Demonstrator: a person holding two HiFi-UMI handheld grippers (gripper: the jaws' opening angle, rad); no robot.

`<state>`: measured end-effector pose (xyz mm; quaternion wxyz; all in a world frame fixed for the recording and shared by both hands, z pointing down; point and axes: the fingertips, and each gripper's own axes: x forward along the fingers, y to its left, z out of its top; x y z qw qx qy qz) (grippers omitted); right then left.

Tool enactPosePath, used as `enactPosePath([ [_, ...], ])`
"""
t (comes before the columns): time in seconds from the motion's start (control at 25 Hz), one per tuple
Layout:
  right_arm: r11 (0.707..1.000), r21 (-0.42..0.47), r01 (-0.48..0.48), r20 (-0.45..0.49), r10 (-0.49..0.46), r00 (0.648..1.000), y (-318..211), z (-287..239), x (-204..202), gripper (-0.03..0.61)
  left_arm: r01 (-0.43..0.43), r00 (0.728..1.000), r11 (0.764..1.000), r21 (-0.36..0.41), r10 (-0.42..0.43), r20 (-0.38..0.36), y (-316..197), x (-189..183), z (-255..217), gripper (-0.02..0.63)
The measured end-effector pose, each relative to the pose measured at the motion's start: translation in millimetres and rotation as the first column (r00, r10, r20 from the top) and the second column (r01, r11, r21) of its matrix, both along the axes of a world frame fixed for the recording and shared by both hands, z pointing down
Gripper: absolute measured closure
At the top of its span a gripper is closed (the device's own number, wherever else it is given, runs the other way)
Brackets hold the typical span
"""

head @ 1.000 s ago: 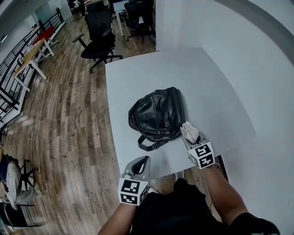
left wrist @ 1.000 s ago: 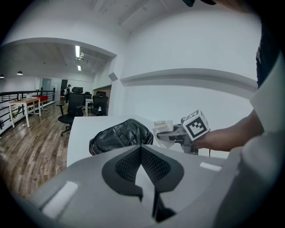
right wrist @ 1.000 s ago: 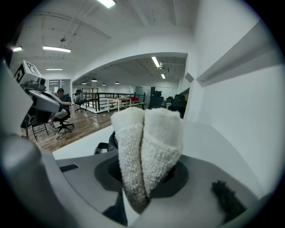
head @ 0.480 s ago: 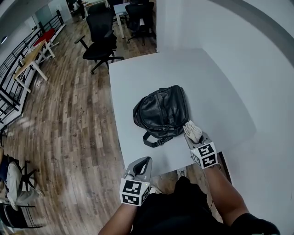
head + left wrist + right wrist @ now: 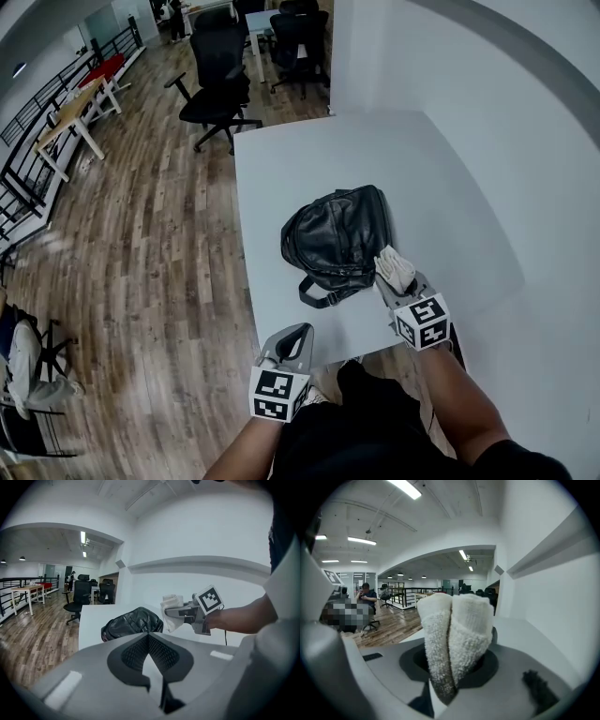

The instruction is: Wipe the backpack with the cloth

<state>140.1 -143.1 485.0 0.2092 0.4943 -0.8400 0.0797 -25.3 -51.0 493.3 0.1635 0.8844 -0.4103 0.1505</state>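
Head view: the black backpack (image 5: 337,239) was seen lying on the white bench (image 5: 309,159), near its front edge, with a strap loop trailing toward the person. The right gripper (image 5: 392,284) was held just beside the backpack's right side, with a folded white cloth (image 5: 395,269) sticking out of its jaws. Whether the cloth touched the leather could not be told. The left gripper (image 5: 292,337) was held low at the bench's front edge, apart from the backpack. Office chairs (image 5: 220,84) were noted on the wooden floor (image 5: 141,234) beyond the bench.

Left gripper view: the jaws were seen brought together with nothing between them. The backpack and the cloth-bearing right gripper were visible ahead.

Right gripper view: the jaws were seen clamped on the cloth, whose doubled roll stood up between them.
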Motion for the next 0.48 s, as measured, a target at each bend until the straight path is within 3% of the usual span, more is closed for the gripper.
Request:
enactPosePath([
  [0.32, 0.993, 0.016, 0.119, 0.088, -0.120, 0.989, -60.0, -15.0, -41.9, 0.479, 0.048, 0.999, 0.999, -0.004, -0.048, 0.005, -25.9, 7.3, 9.5, 0.607],
  [0.48, 0.986, 0.007, 0.167, 0.093, -0.167, 0.982, -98.2, -9.2, -65.0, 0.479, 0.118, 0.993, 0.992, -0.037, -0.118, 0.002, -43.1, -7.4, 21.5, 0.607],
])
